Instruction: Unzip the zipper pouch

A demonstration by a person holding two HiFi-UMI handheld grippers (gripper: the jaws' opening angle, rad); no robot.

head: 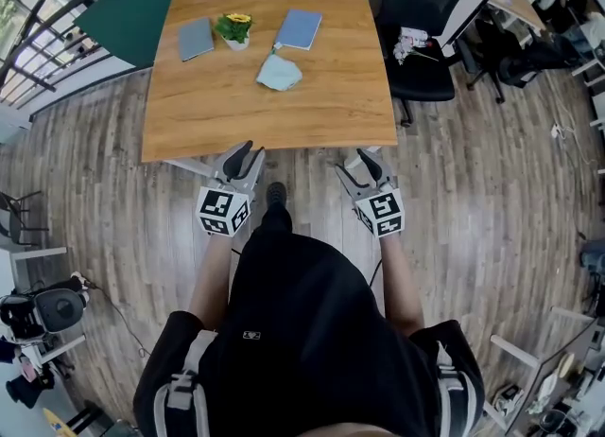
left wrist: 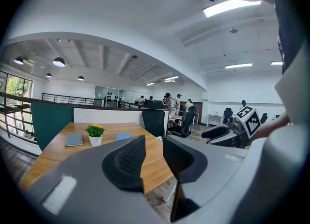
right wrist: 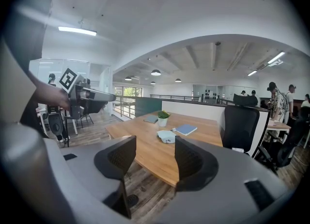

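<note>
A light blue-green zipper pouch (head: 279, 73) lies flat near the middle of the wooden table (head: 312, 123); it also shows in the right gripper view (right wrist: 166, 136). In the left gripper view I cannot pick it out behind the jaws. Both grippers hang in front of the table's near edge, well short of the pouch. My left gripper (head: 251, 150) (left wrist: 154, 152) is open with a narrow gap and holds nothing. The jaws of my right gripper (head: 352, 161) (right wrist: 155, 157) stand further apart, so it is open and also empty.
Beyond the pouch sit a grey notebook (head: 196, 38), a small potted plant (head: 233, 28) and a blue notebook (head: 300, 28). A black office chair (head: 425, 19) stands at the table's right side. Wood floor surrounds the table; people stand far off.
</note>
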